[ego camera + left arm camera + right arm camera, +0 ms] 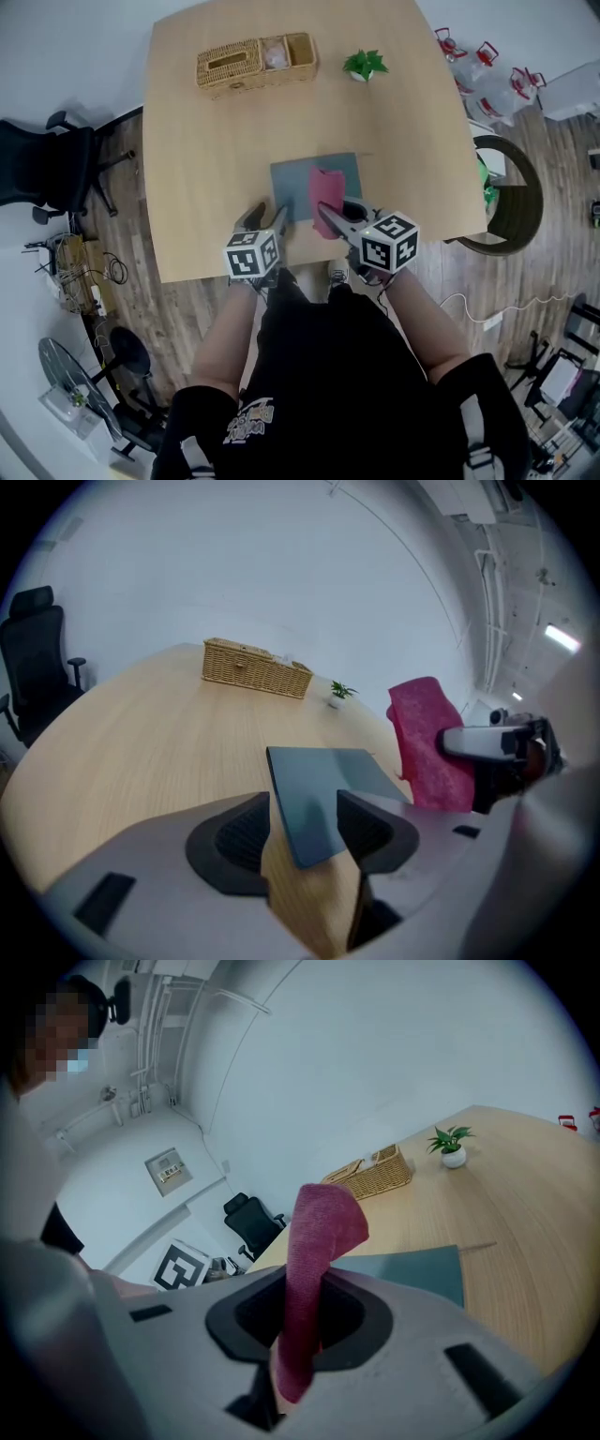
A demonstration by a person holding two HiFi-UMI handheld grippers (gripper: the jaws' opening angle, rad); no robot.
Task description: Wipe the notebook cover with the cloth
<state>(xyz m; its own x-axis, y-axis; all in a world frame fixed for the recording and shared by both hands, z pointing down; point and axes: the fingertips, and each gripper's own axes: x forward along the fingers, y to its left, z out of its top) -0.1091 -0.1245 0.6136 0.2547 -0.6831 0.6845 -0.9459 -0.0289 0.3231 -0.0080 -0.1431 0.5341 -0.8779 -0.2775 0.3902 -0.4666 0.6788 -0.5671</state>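
Pale wood worktop (216, 141) fills a white-walled room, with a wicker basket (253, 61) and a small potted plant (365, 65) at its far side. Near the front edge lies the grey-blue notebook (292, 187), flat and closed. The right tool (300, 1312) is clenched on a magenta cloth (314, 1241), which stands up out of the jaws over the notebook's right half. I cannot tell whether it touches the cover. The left tool (305, 822) is released, its jaws spread with the notebook's near left corner showing between them. Wiping looks about to start. The next move likely calls for pinning that corner and pressing the cloth flat across the cover.
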